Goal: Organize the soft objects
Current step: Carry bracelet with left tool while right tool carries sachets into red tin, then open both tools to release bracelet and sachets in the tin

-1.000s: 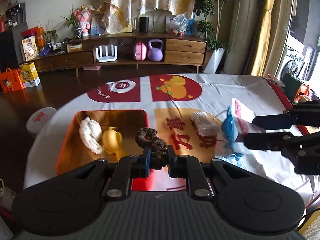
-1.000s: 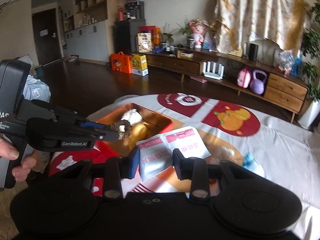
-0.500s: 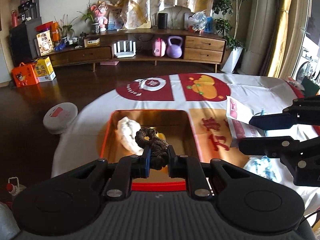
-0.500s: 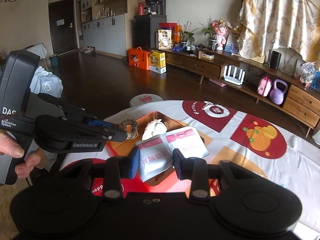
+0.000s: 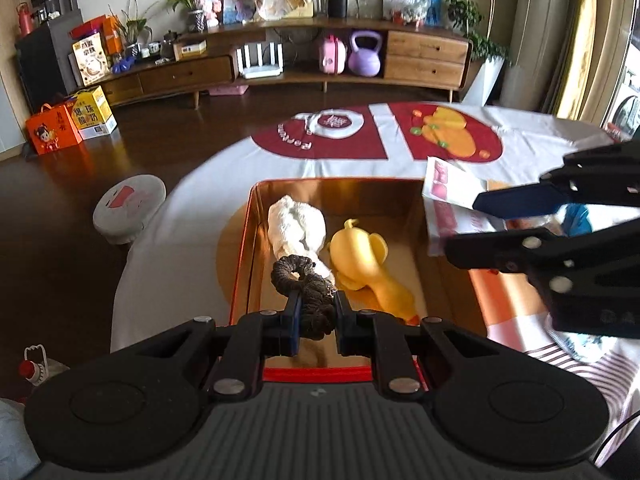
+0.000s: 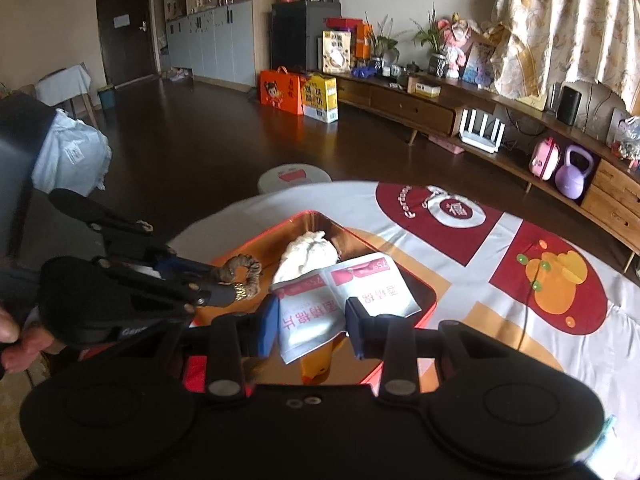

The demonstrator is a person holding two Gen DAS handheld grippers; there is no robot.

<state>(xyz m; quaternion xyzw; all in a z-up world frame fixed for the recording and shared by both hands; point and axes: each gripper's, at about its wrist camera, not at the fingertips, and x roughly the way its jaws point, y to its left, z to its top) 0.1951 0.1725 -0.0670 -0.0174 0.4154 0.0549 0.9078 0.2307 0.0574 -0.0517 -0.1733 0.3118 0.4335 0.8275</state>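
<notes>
Dark ruffled fabric, a ring-shaped scrunchie (image 5: 306, 294), is pinched between the fingers of the left gripper (image 5: 316, 316) above the near part of a shiny red-rimmed metal tray (image 5: 246, 240). Inside the tray lie a fluffy white plush (image 5: 296, 226) and a smooth yellow rubber duck (image 5: 360, 256). The right gripper (image 6: 312, 326) clamps a flat glossy wipe packet (image 6: 344, 294) over the same tray, on the cloth-covered surface (image 5: 200, 200).
</notes>
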